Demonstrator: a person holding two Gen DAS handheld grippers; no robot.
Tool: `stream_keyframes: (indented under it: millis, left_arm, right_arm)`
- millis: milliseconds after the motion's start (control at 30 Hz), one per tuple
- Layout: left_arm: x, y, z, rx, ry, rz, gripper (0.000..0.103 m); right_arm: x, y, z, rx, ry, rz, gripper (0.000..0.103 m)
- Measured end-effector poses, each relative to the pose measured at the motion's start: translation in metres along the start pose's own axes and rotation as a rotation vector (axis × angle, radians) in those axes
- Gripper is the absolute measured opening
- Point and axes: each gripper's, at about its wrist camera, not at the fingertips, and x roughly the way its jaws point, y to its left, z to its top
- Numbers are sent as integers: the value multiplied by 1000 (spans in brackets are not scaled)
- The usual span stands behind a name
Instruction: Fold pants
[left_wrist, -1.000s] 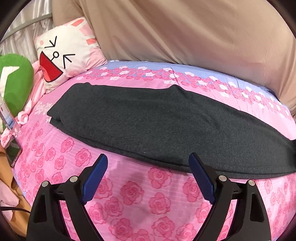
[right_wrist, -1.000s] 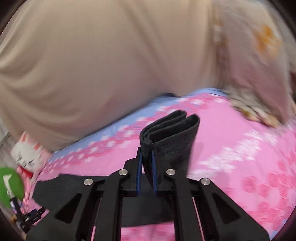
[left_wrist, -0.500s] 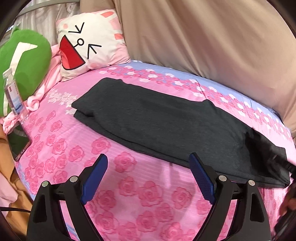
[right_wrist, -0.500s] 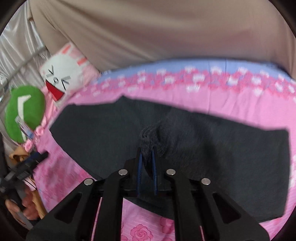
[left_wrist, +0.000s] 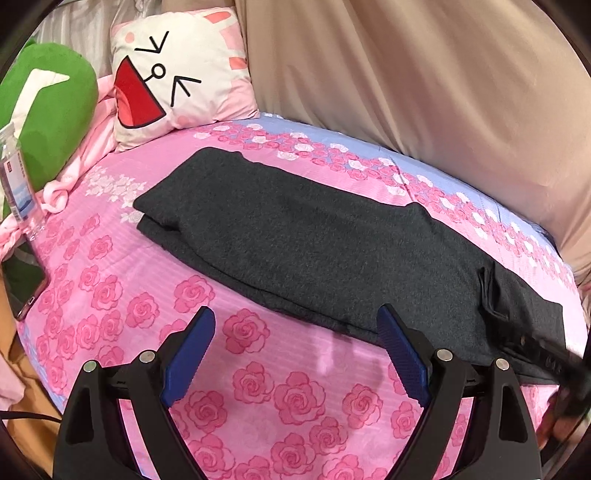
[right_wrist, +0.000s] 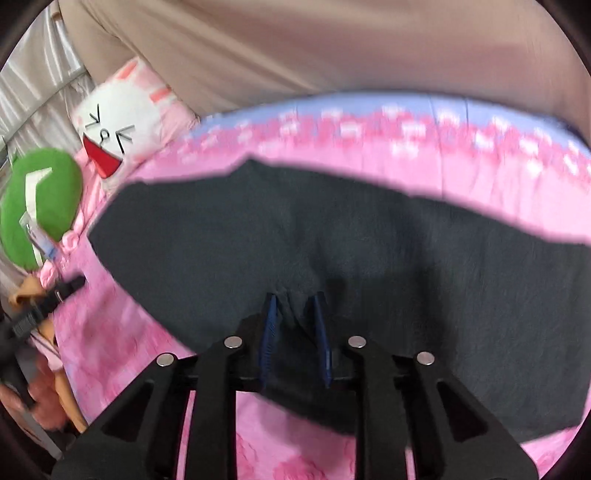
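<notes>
Dark grey pants (left_wrist: 314, 236) lie lengthwise across the pink rose bedsheet (left_wrist: 122, 280). At their right end the leg hems (left_wrist: 487, 291) rest folded over on top. My left gripper (left_wrist: 295, 314) hovers open over the sheet at the pants' near edge, holding nothing. In the right wrist view the pants (right_wrist: 369, 240) fill the middle. My right gripper (right_wrist: 294, 306) sits low on them and its jaws are opening. A small ridge of cloth still stands between the blue pads (right_wrist: 271, 321), which no longer pinch it.
A white cartoon-face pillow (left_wrist: 177, 74) and a green plush (left_wrist: 48, 103) sit at the bed's head, left. A water bottle (left_wrist: 18, 184) and a phone (left_wrist: 22, 284) lie at the left edge. A beige curtain (left_wrist: 424, 74) hangs behind. A person's hand (right_wrist: 40, 402) shows at lower left.
My right gripper swung down and left with the pant-leg ends and laid them on the pants. Its pads have parted from a tight grip. The left gripper slid sideways along the bed.
</notes>
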Motion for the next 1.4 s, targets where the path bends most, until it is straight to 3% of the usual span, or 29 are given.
stream_keyframes:
  millis: [100,167,267,333,433,567,600,667,800,1033,1100,1133,1200,1267,1300,1367,1400]
  left_arm:
    - [-4,8,-2,11,-15,24,87]
    - [-3,12,-3,5,-15,38,87]
    - [1,9,-3,-15,-6,23,87]
    - [4,-4,-4,-9,2,3,87]
    - [5,-25,-6,19,14,-17,87]
    - [-1,-44,-13,49,18,-37,87]
    - [-2,-47,-15,55,17,-31,87]
    - [-3,-52,-18,65,26,-25,87]
    - [-5,-56,-21,65,41,-14,87]
    - [-18,-56,-21,74,22,0,87]
    - [-18,-57,-23,77,25,0,87]
    - [-17,-58,-24,81,29,0,87]
    - [-14,-62,-26,89,37,-9,87]
    - [-10,-70,-29,107,46,-17,87]
    - [-8,-74,-29,117,47,-20,87]
    - [-4,-83,-29,125,47,-31,87]
    - [-3,-87,-29,126,48,-39,87]
  right_arm:
    - [-57,-35,-14,80,-118,-67,42]
    - [-102,-75,-26,164,-201,-159,50]
    - [-132,-134,-48,301,-211,-265,55]
    - [-131,-165,-60,400,-178,-240,55]
    - [-116,-186,-72,483,-147,-116,55]
    - [-104,-181,-73,483,-167,-72,57]
    - [-100,-182,-71,498,-169,-31,49]
    - [-92,-179,-70,513,-161,-1,22]
    - [-107,-173,-67,462,-229,-23,13]
    - [-157,-185,-77,373,-290,-156,10]
    - [-176,-196,-88,370,-311,-264,3]
    - [-191,-205,-96,380,-333,-374,0]
    - [-223,-227,-112,422,-375,-473,0]
    - [-247,-235,-117,441,-380,-499,2]
    - [-253,-228,-115,429,-388,-487,3]
    - [-246,-191,-102,324,-378,-364,12]
    - [-237,-172,-95,274,-361,-331,26]
